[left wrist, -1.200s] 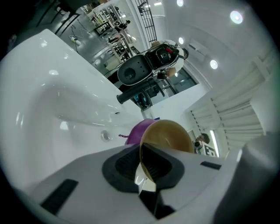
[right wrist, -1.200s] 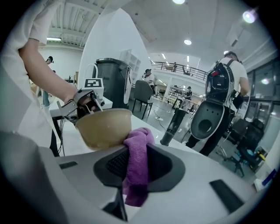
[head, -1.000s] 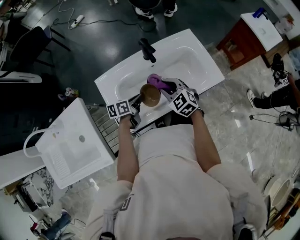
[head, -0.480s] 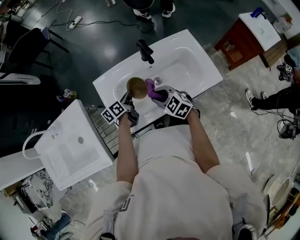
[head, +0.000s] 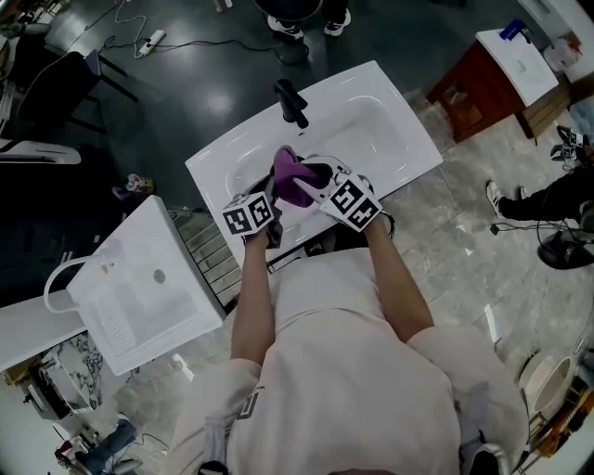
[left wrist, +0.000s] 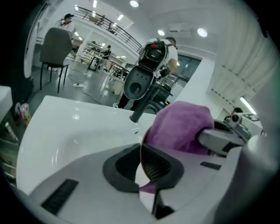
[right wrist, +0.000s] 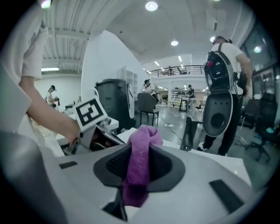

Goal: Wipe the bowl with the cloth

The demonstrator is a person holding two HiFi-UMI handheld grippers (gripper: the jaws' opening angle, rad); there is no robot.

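Over the white sink (head: 390,130), my left gripper (head: 267,199) is shut on the rim of the brown bowl. That bowl shows edge-on as a thin line (left wrist: 141,151) between the jaws of my left gripper (left wrist: 142,165). The purple cloth (head: 292,176) lies bunched against the bowl and hides it in the head view. The cloth (left wrist: 181,127) bulges just right of the rim. My right gripper (head: 317,183) is shut on the cloth, which hangs as a thick fold (right wrist: 140,162) between the jaws of my right gripper (right wrist: 139,168).
A black faucet (head: 290,100) stands at the sink's far edge, close behind the cloth. A white unit (head: 139,288) sits to the left, a red cabinet (head: 483,79) at the far right. A person (head: 297,11) stands beyond the sink, another (head: 557,190) sits right.
The bowl showed as a brown disc beside the cloth; now the cloth has moved over it and covers it. Both grippers have come closer together.
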